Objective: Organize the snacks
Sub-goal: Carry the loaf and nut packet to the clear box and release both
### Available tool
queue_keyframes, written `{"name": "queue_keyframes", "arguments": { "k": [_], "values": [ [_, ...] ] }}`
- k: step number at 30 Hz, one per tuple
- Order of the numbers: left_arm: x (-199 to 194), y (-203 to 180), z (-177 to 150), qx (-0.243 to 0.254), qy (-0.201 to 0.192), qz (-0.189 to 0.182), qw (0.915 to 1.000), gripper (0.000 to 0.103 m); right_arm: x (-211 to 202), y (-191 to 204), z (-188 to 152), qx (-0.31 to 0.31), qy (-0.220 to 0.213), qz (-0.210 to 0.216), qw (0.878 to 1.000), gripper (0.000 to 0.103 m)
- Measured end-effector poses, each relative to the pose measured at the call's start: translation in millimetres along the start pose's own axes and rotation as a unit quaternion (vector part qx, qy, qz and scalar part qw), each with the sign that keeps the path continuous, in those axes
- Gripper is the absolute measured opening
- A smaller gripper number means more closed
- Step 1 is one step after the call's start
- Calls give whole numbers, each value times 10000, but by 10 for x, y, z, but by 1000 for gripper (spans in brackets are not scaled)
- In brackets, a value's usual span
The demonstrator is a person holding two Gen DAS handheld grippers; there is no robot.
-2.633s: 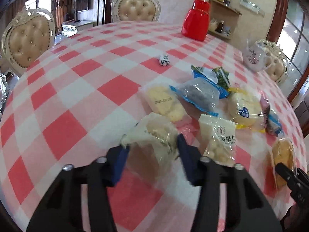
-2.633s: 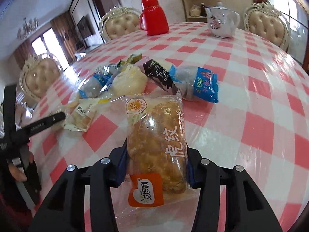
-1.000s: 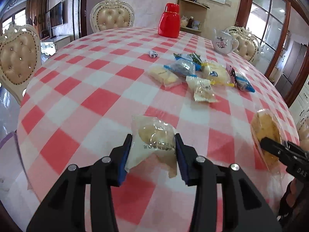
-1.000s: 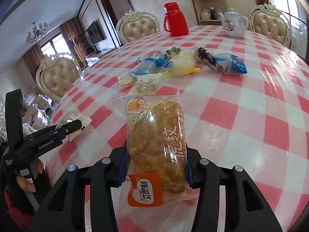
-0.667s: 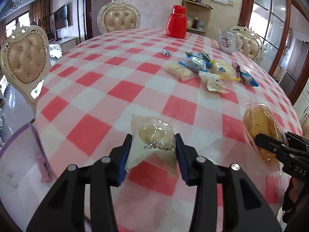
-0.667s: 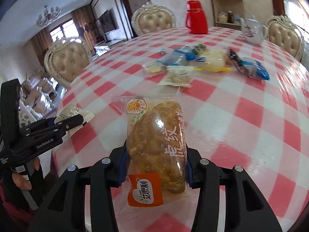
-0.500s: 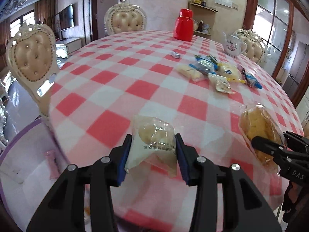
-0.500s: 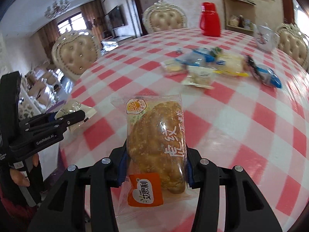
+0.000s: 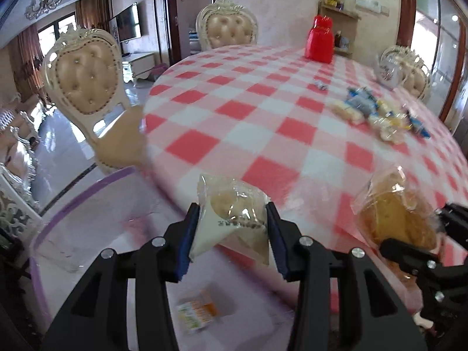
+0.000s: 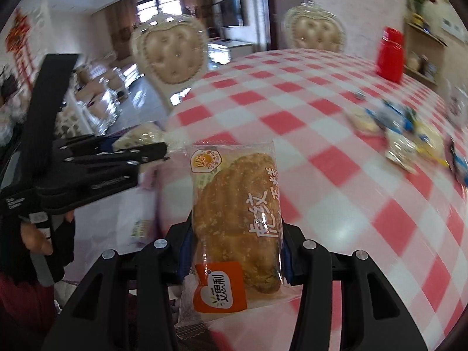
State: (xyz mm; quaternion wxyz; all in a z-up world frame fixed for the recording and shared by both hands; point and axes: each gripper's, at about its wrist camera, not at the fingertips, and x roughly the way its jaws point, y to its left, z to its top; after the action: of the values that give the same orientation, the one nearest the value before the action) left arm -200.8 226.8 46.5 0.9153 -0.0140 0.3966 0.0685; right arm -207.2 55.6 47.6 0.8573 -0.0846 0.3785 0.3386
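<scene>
My left gripper (image 9: 232,222) is shut on a small clear-wrapped pale pastry (image 9: 231,215), held in the air past the near edge of the red-and-white checked table (image 9: 263,122). My right gripper (image 10: 234,234) is shut on a long wrapped brown bread with an orange label (image 10: 237,213); it also shows at the right in the left wrist view (image 9: 392,216). The left gripper appears at the left of the right wrist view (image 10: 140,149). A pile of several snack packets (image 9: 377,114) lies far across the table.
Below the left gripper is a white container with a purple rim (image 9: 87,193), holding an orange-and-white packet (image 9: 196,311). A red jug (image 9: 320,41) and a white teapot (image 9: 389,70) stand at the far side. Padded chairs (image 9: 84,79) surround the table.
Both grippers have pulled back from the snack pile to the table's near-left edge, each still holding its snack. The white container has come into view below.
</scene>
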Motion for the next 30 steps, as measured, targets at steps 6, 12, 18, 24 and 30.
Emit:
{"name": "queue_keyframes", "arguments": {
  "k": [6, 12, 18, 24, 30],
  "values": [
    [-74, 348, -38, 187, 128, 453, 9987, 46, 111, 536, 82, -612, 89, 235, 9978, 46],
    [-96, 657, -112, 421, 394, 769, 9954, 47, 259, 916, 63, -1033, 251, 378, 9936, 46],
    [-191, 1001, -236, 543, 607, 998, 9917, 51, 394, 1175, -7, -1317, 405, 543, 9890, 47],
    [-256, 1075, -198, 379, 496, 1303, 9895, 82, 360, 1330, -76, -1500, 386, 1046, 9824, 60],
    [-209, 804, -128, 546, 392, 1217, 9903, 90, 175, 863, 7, -906, 101, 790, 9927, 68]
  ]
}}
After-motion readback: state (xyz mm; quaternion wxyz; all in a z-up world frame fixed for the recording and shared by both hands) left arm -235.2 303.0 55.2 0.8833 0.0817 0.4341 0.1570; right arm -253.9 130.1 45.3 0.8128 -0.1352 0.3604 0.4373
